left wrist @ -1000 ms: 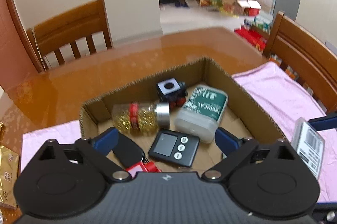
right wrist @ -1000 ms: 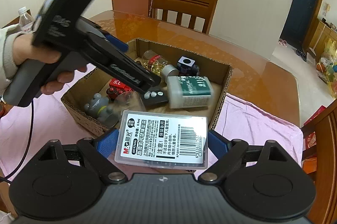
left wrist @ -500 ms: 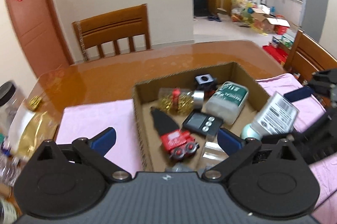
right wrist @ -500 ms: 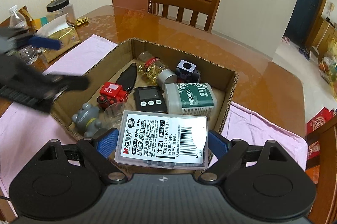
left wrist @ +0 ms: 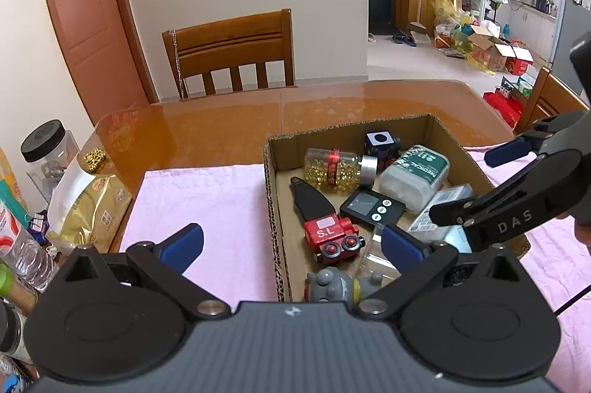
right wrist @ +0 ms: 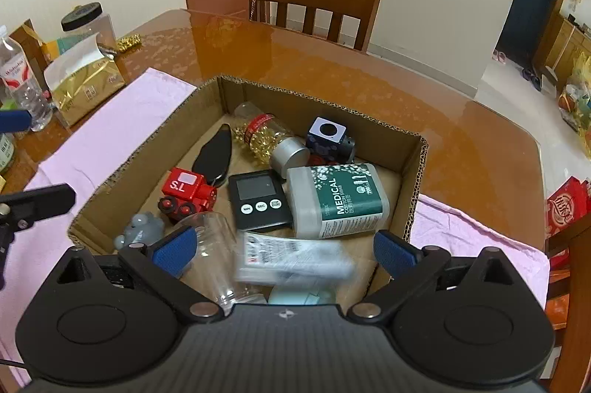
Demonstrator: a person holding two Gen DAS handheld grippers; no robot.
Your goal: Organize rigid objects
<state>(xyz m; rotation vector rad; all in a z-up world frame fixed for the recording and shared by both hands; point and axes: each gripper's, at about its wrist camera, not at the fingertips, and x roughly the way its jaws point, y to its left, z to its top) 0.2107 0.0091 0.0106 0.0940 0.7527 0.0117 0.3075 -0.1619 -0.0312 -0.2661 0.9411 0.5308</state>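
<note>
Cardboard box (right wrist: 413,193) sits on a pink cloth (left wrist: 207,197) spread over the glossy brown table (left wrist: 229,127), and it holds nearly everything in play. Inside lie a red toy train (right wrist: 186,191), a black timer (right wrist: 258,199), a white "MEDICAL" cotton-swab tub (right wrist: 336,199), a clear bottle of yellow capsules (right wrist: 264,136) with a silver cap, a small black-and-white cube (right wrist: 327,134), a black oval case (right wrist: 214,154), a grey animal figure (right wrist: 142,230) and a clear plastic cup (right wrist: 216,245) on its side.

The right gripper (right wrist: 282,250) hangs over the near end of the box, its jaws opening wide, and a flat labelled plastic case (right wrist: 295,262) (blurred in this view) lies loose between them, touched by neither blue pad, above the box floor beside the cup. In the left wrist view that same case shows just behind the right gripper's finger, next to the tub.

The left gripper (left wrist: 291,243) is off to the box's left edge, jaws spread wide with nothing in them, one pad over the pink cloth and the other over the box's near corner. A gold foil bag (left wrist: 88,204) and a black-lidded jar (left wrist: 50,149) stand at the table's left side.
</note>
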